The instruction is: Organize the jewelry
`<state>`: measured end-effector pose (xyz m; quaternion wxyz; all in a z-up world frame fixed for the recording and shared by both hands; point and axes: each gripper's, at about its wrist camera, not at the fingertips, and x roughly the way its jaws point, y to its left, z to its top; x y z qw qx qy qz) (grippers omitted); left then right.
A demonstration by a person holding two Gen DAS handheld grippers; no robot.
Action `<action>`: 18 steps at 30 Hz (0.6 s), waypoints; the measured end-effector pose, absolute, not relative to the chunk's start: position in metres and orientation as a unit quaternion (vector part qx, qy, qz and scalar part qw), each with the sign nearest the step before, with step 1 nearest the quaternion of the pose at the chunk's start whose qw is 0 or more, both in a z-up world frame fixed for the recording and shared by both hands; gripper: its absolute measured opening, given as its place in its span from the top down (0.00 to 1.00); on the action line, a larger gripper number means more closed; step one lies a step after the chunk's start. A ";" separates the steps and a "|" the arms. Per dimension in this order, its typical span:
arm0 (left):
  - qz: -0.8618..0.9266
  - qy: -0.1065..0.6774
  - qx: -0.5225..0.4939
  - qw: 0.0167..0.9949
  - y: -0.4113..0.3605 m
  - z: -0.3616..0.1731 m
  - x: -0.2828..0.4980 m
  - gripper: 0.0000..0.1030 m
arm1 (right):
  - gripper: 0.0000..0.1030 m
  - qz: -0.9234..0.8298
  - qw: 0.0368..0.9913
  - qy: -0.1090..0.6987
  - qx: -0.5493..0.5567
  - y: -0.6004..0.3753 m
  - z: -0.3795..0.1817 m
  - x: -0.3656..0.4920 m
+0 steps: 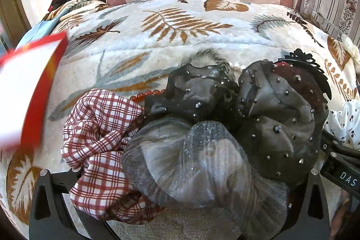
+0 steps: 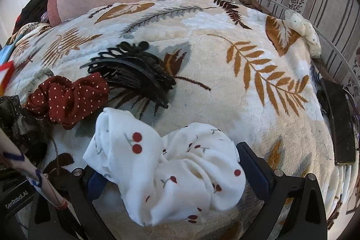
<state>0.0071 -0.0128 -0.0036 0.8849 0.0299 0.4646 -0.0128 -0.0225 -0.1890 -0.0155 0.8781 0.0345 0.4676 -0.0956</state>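
A white cherry-print scrunchie (image 2: 171, 172), lying near on the leaf-print blanket (image 2: 225, 87), is being straddled by the right gripper (image 2: 173, 174), jaws apart; closing appears next, while the left gripper's (image 1: 180, 183) grip cannot be told.

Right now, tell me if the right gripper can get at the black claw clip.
Probably not directly: the white cherry scrunchie sits between the right gripper fingers, and the black claw clip lies beyond it.

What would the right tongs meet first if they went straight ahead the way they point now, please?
The right tongs stand open around the white cherry-print scrunchie, so they would meet that at once. Beyond it probably comes the black claw clip on the leaf-print blanket, though depth is hard to judge.
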 end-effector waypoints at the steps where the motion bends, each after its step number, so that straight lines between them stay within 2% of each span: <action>1: -0.013 0.466 0.029 0.884 -0.013 -0.003 0.008 0.00 | 0.00 -0.095 0.878 0.467 0.035 -0.188 -0.015 -0.023; 11: -0.015 0.463 0.025 0.886 -0.002 0.001 -0.001 0.00 | 0.01 -0.074 0.884 0.451 0.099 -0.193 0.004 -0.057; 18: -0.015 0.473 0.031 0.880 -0.003 0.001 0.005 0.00 | 0.03 -0.051 0.903 0.415 0.105 -0.188 0.027 -0.097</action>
